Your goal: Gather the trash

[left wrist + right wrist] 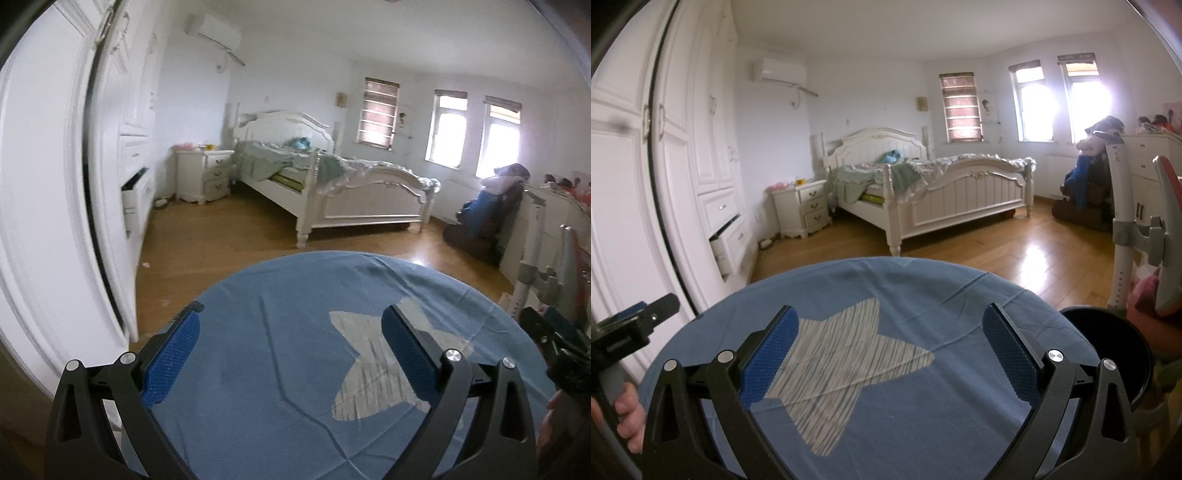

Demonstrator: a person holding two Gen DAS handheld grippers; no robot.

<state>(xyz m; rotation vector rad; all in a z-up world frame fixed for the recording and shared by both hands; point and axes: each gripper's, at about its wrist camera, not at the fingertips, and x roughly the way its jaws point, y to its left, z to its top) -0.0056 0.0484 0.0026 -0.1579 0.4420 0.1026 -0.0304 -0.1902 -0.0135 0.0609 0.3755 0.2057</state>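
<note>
We see both wrist views looking forward along own fingers, close above blue star-print cloth (295,332) (886,295) on round desk, facing across bedroom. Both share cloth, white bed (369,199) (960,199), nightstand (203,173) (803,206), wardrobe wall (136,110) (713,129), windows — left view sits left of right one. Left view catches right claw (554,343) at right edge — right view catches left claw (635,317) at left edge.
</note>
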